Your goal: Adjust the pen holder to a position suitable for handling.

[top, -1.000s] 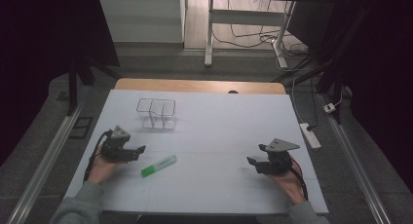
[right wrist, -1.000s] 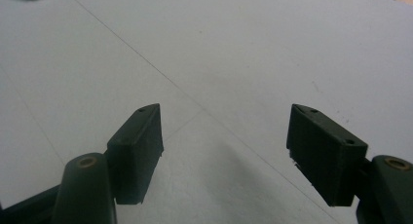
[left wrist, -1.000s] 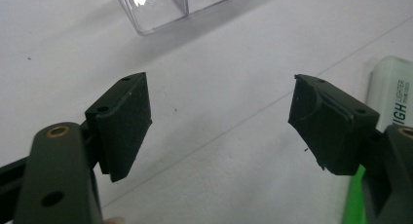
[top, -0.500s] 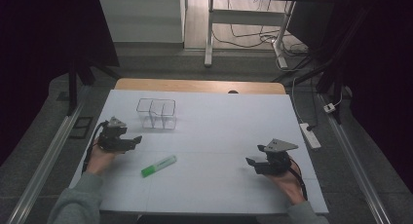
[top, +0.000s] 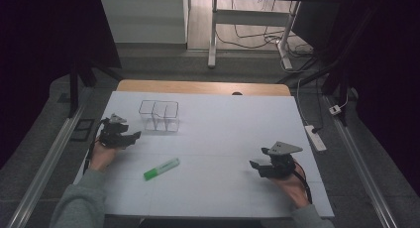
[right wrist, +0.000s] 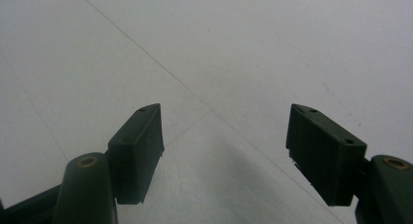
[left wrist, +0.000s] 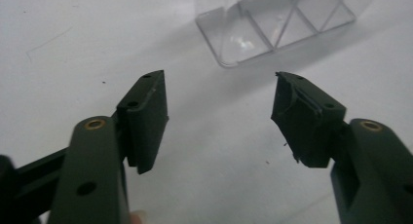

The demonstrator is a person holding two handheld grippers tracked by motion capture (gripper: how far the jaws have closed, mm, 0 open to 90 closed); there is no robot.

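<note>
- The clear box (top: 159, 115) sits upper left of centre on my table (top: 223, 139).
- My left gripper (top: 132, 137), just left of it, has been closing; jaws apart, nothing between.
- A green marker (top: 161, 168) lies lower left.
- My right gripper (top: 255, 166), lower right, is spread and empty.

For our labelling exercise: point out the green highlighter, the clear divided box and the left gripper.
green highlighter (top: 161, 169), high view, middle of its barrel
clear divided box (top: 158, 116), high view, its centre partition
left gripper (top: 132, 137), high view, between the tips of its open, empty jaws
</note>
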